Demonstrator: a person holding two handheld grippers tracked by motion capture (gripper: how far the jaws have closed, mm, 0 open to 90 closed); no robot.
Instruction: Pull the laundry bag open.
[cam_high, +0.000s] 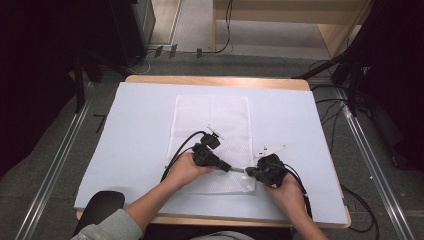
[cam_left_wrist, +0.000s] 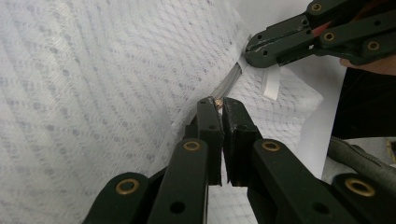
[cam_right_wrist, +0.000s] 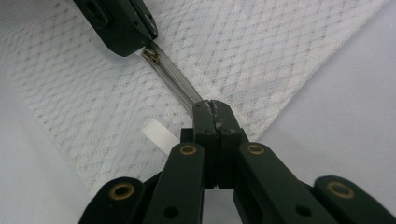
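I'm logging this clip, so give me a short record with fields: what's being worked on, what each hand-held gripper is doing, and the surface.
item: white mesh bag with a zipper along its near edge
left hand-held gripper: shut on the zipper pull
right hand-held gripper: shut on the zipper end at the bag's corner
tag: white ribbed tab beside the right jaws
surface: white sheet on a wooden table

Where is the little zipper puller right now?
In the right gripper view the zipper puller sits upper left, pinched by the left gripper on the white mesh bag.
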